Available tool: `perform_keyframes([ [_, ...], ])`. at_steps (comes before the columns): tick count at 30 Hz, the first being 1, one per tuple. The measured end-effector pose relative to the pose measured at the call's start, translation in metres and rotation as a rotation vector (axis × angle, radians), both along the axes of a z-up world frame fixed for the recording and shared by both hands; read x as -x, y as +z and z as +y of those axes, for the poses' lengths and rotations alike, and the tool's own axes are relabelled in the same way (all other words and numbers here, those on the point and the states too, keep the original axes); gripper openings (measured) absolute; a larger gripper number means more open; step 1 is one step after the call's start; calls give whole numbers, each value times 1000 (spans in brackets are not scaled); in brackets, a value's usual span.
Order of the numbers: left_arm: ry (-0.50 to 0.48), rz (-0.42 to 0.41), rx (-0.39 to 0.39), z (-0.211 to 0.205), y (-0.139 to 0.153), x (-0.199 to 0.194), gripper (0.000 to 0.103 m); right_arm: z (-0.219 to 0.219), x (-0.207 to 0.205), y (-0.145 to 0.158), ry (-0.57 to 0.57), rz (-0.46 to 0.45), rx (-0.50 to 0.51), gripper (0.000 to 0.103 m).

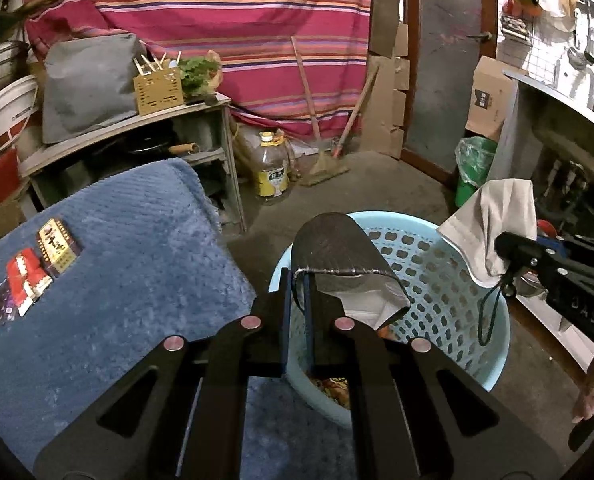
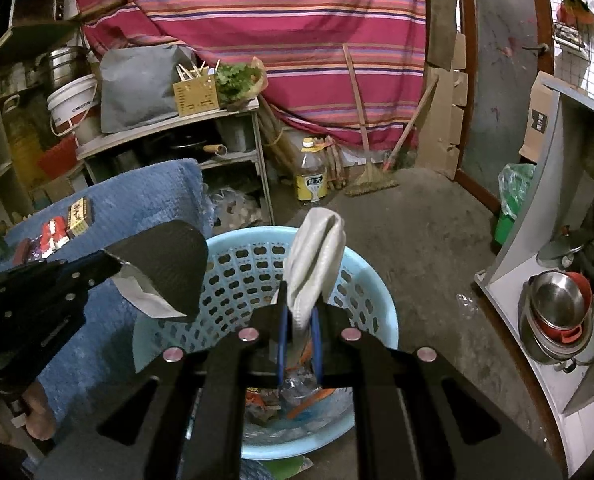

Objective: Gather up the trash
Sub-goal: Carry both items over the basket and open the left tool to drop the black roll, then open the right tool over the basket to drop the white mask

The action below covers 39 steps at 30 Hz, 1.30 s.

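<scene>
My left gripper (image 1: 297,280) is shut on the edge of a dark wrapper (image 1: 329,244) with a pale lining, which hangs over a light blue perforated basket (image 1: 429,272). My right gripper (image 2: 299,312) is shut on a folded grey-white wrapper (image 2: 317,248) above the same basket (image 2: 237,236). Crumpled trash (image 2: 297,396) lies in the bottom of the basket. The right wrist view shows the left gripper (image 2: 105,264) with the dark wrapper (image 2: 165,264) at the left. Several snack packets (image 1: 57,246) lie on a blue cloth (image 1: 137,260).
A green bin (image 1: 473,168) with a plastic liner stands behind the basket on the concrete floor. An oil bottle (image 1: 273,172), a broom (image 1: 325,168) and a cluttered shelf rack (image 1: 201,112) stand at the back. Stacked pots (image 2: 557,320) sit on a shelf at the right.
</scene>
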State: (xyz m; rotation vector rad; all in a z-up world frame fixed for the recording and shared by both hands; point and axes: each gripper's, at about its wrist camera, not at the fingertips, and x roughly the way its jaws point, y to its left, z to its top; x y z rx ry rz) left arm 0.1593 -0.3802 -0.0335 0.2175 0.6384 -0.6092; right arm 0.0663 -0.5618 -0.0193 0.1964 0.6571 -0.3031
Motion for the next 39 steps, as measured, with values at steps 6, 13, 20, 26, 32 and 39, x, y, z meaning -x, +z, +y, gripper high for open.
perform_keyframes([
  [6,19,-18,18,6,7,3,55,3,-1,2,-4,-2,0,10],
  [13,81,-74,19,32,23,8,77,13,-4,-4,10,6,-2,10],
  [20,189,-122,29,82,43,7,92,29,-13,-11,25,9,-6,11],
  [26,253,-166,2,126,52,9,95,33,-32,-19,5,32,-3,14],
  [32,327,-173,23,179,61,6,97,32,-49,-29,-34,68,-8,59],
  [39,409,-185,28,238,68,0,97,43,-59,-38,-88,117,27,83],
])
